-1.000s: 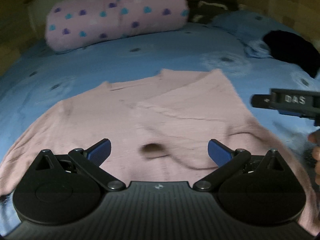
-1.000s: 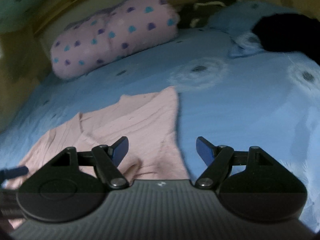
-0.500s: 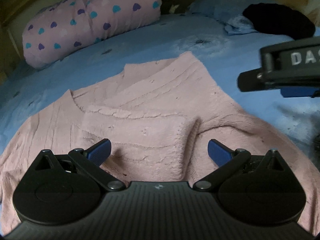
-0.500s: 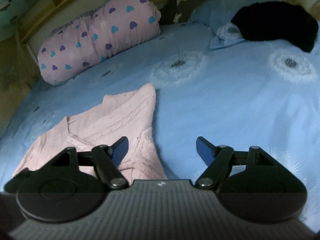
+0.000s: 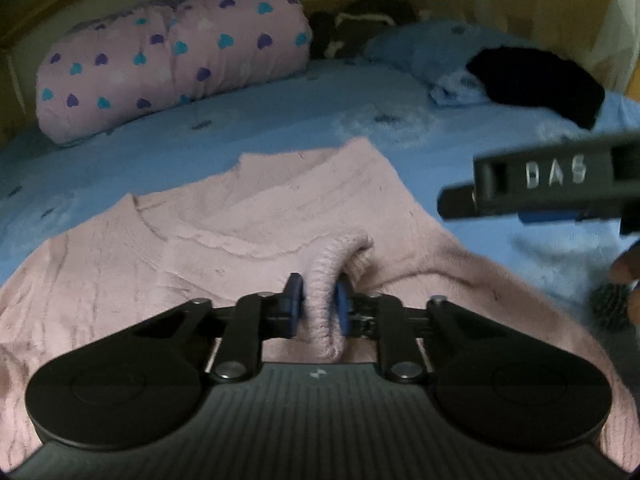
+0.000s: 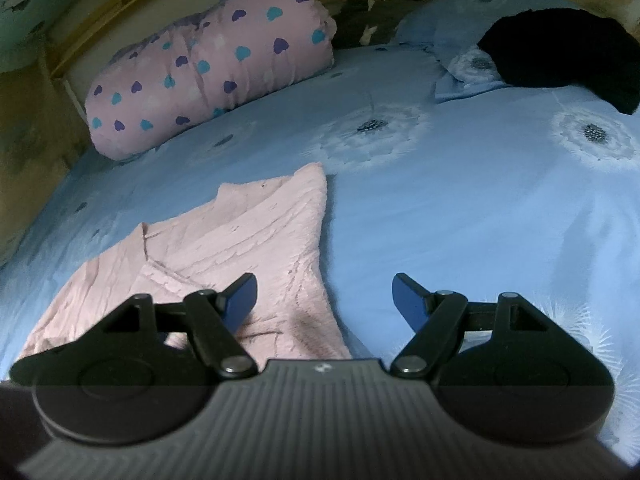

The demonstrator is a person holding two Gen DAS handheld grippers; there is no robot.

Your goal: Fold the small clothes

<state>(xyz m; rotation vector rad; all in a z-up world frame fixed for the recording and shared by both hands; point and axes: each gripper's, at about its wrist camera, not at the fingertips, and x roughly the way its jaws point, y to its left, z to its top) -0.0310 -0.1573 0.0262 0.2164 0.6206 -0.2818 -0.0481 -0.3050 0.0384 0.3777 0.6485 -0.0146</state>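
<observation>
A pink knitted sweater lies spread on the blue bedsheet, with one sleeve folded across its front. My left gripper is shut on the ribbed cuff of that sleeve, which bunches up between the blue pads. My right gripper is open and empty, low over the sweater's right edge; it also shows from the side in the left wrist view, above the sheet to the right of the sweater.
A pink pillow with heart prints lies at the head of the bed. A black garment sits on a blue pillow at the far right. The blue sheet with dandelion prints stretches right of the sweater.
My left gripper has closed on the sleeve cuff, which was lying flat before. The right gripper stays open and has shifted slightly closer over the sweater's right edge.
</observation>
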